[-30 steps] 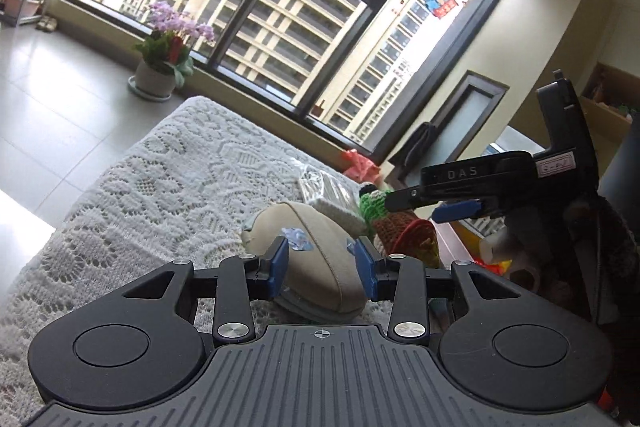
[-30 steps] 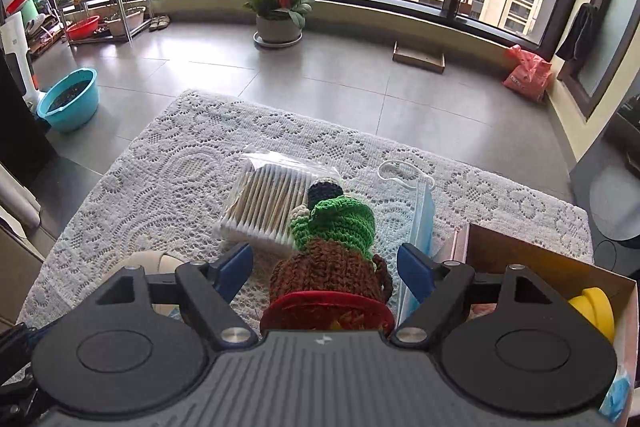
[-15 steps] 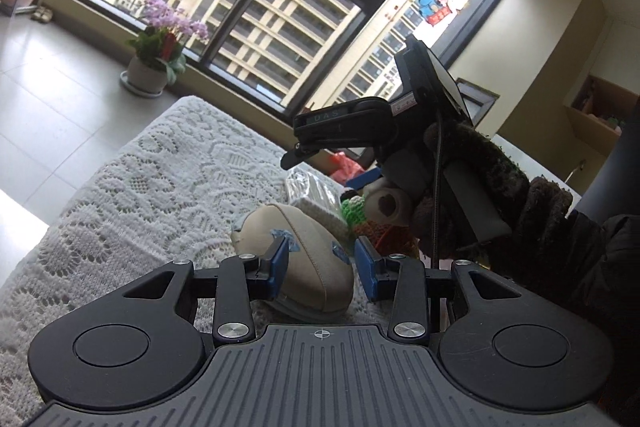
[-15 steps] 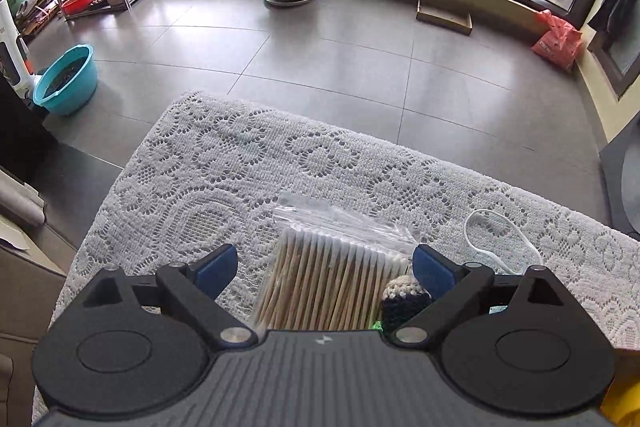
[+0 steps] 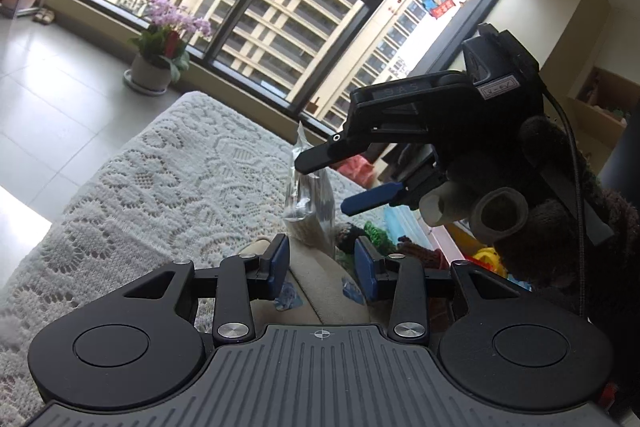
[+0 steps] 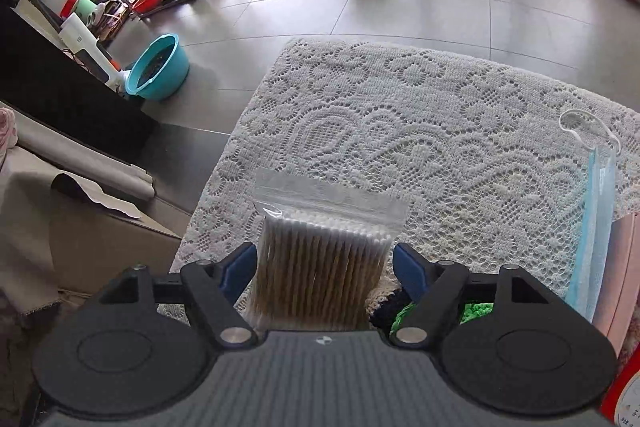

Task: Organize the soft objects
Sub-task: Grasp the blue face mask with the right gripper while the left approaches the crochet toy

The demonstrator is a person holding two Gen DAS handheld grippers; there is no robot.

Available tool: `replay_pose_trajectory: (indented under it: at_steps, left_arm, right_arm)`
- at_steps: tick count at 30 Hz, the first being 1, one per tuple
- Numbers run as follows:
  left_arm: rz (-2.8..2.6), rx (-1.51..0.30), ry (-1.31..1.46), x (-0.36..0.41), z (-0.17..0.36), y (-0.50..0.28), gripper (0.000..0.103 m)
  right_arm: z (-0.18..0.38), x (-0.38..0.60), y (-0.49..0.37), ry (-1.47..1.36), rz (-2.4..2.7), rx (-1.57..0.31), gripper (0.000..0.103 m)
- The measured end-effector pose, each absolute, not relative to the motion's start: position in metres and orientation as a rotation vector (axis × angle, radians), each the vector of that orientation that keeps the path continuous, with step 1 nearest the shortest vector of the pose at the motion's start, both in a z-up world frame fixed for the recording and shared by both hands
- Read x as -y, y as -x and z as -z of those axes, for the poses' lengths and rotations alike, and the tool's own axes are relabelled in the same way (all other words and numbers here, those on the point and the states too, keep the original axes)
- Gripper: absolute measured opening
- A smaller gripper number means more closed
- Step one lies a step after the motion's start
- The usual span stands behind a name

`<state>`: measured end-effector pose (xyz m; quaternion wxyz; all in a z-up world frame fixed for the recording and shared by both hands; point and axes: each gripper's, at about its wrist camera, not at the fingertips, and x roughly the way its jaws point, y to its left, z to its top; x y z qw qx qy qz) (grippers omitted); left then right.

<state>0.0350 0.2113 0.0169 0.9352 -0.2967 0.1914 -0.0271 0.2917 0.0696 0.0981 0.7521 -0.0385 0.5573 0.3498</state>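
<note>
My left gripper [image 5: 323,263] is shut on a beige soft pouch [image 5: 320,287] and rests low over the lace tablecloth [image 5: 180,167]. A clear bag of cotton swabs [image 6: 320,263] stands upright between the blue pads of my right gripper [image 6: 324,263]. Its jaws are closing, and the pads press on the bag's sides. In the left wrist view the right gripper [image 5: 332,183] points steeply down with the swab bag [image 5: 310,203] between its fingers. A green and brown crocheted toy [image 5: 380,233] lies just behind the pouch, and its green part [image 6: 404,315] shows under the right finger.
A blue face mask [image 6: 596,227] lies at the cloth's right side beside a box edge [image 6: 624,267]. A person's dark fuzzy glove [image 5: 552,211] holds the right gripper. On the floor stand a teal basin [image 6: 158,67] and a flower pot [image 5: 154,71].
My right gripper moved from over the crocheted toy to the swab bag, widened, then narrowed around it. The bag went from lying flat to standing upright. The left gripper kept still.
</note>
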Motion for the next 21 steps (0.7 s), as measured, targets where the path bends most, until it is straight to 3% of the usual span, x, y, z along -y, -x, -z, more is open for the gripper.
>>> replay_pose_trajectory:
  at_steps: [5, 6, 7, 9, 13, 17, 18, 19, 21]
  left_arm:
    - [0.055, -0.391, 0.601, -0.211, -0.017, -0.034, 0.039]
    - [0.055, -0.391, 0.603, -0.212, -0.017, -0.034, 0.04]
    - [0.056, -0.391, 0.605, -0.212, -0.017, -0.034, 0.04]
    - [0.058, -0.387, 0.606, -0.212, -0.018, -0.033, 0.04]
    - [0.062, -0.386, 0.606, -0.214, -0.016, -0.034, 0.04]
    - [0.062, -0.389, 0.605, -0.213, -0.016, -0.035, 0.04]
    - [0.061, -0.388, 0.605, -0.213, -0.016, -0.035, 0.04]
    - [0.061, -0.387, 0.604, -0.213, -0.016, -0.035, 0.04]
    - [0.059, -0.385, 0.603, -0.213, -0.016, -0.035, 0.04]
  right_arm:
    - [-0.139, -0.049, -0.288, 0.353, -0.6, -0.963, 0.074]
    - [-0.138, -0.042, -0.292, 0.39, -0.565, -0.965, 0.067]
    - [-0.133, -0.037, -0.298, 0.417, -0.531, -0.985, 0.051]
    - [-0.117, -0.029, -0.308, 0.47, -0.456, -1.026, 0.04]
    - [-0.088, -0.023, -0.319, 0.519, -0.358, -1.034, 0.038]
    - [-0.071, -0.027, -0.321, 0.543, -0.309, -1.042, 0.023]
    - [-0.068, -0.027, -0.317, 0.537, -0.334, -1.064, 0.01]
    - [-0.068, -0.027, -0.312, 0.538, -0.354, -1.077, 0.004]
    - [-0.066, -0.026, -0.289, 0.529, -0.413, -1.093, 0.003]
